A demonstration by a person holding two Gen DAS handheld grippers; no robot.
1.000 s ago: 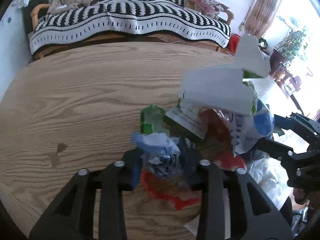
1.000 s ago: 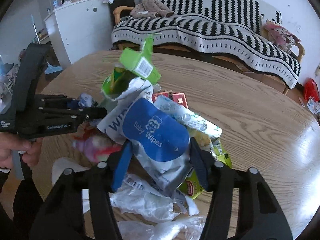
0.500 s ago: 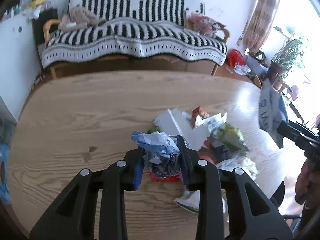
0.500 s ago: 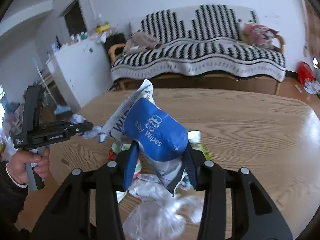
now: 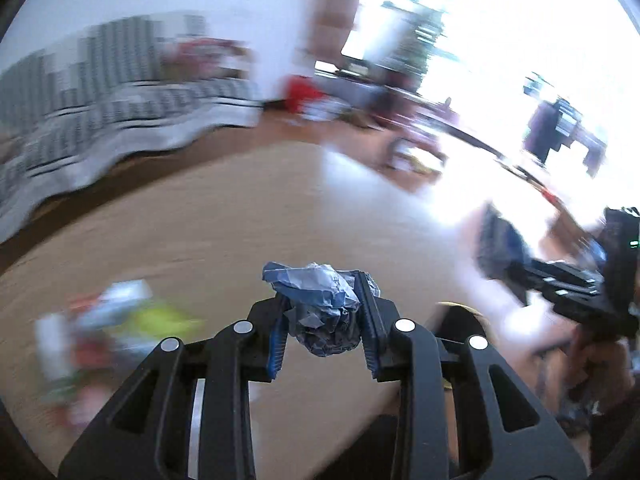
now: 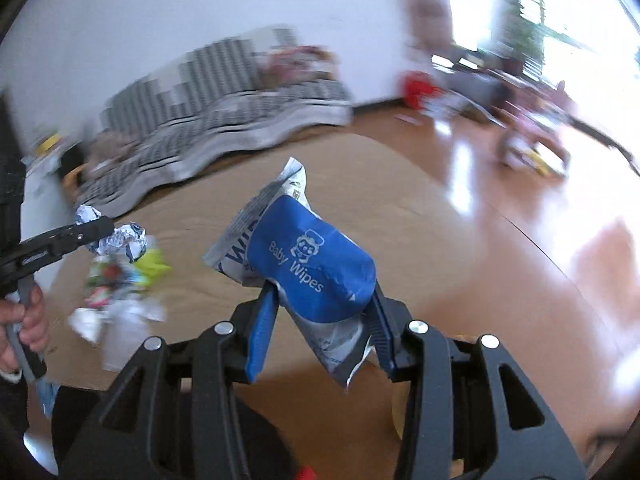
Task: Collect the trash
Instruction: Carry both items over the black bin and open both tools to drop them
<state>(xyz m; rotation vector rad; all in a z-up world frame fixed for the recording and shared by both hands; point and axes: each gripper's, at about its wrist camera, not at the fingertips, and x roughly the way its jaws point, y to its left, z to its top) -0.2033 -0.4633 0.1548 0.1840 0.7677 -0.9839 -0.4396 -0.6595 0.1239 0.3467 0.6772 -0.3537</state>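
Observation:
My left gripper [image 5: 324, 312] is shut on a crumpled blue-grey wrapper [image 5: 320, 304] and holds it in the air above the wooden table [image 5: 200, 232]. My right gripper [image 6: 320, 312] is shut on a blue and white Baby Wipes pack [image 6: 308, 260], also lifted above the table [image 6: 360, 184]. The pile of mixed trash [image 6: 120, 280] lies on the table at the left of the right wrist view, and blurred at the lower left of the left wrist view [image 5: 108, 324]. Each gripper shows in the other's view: the right one [image 5: 552, 276], the left one [image 6: 72, 236].
A sofa with a black-and-white striped blanket [image 6: 224, 120] stands beyond the table. A red object [image 6: 416, 84] and clutter lie on the floor near the bright window. The table's near edge [image 5: 360, 408] shows below the left gripper. Both views are motion-blurred.
Both grippers have swung to the right with their loads, away from the trash pile, which now sits at the left of both views. The window side of the room has come into view.

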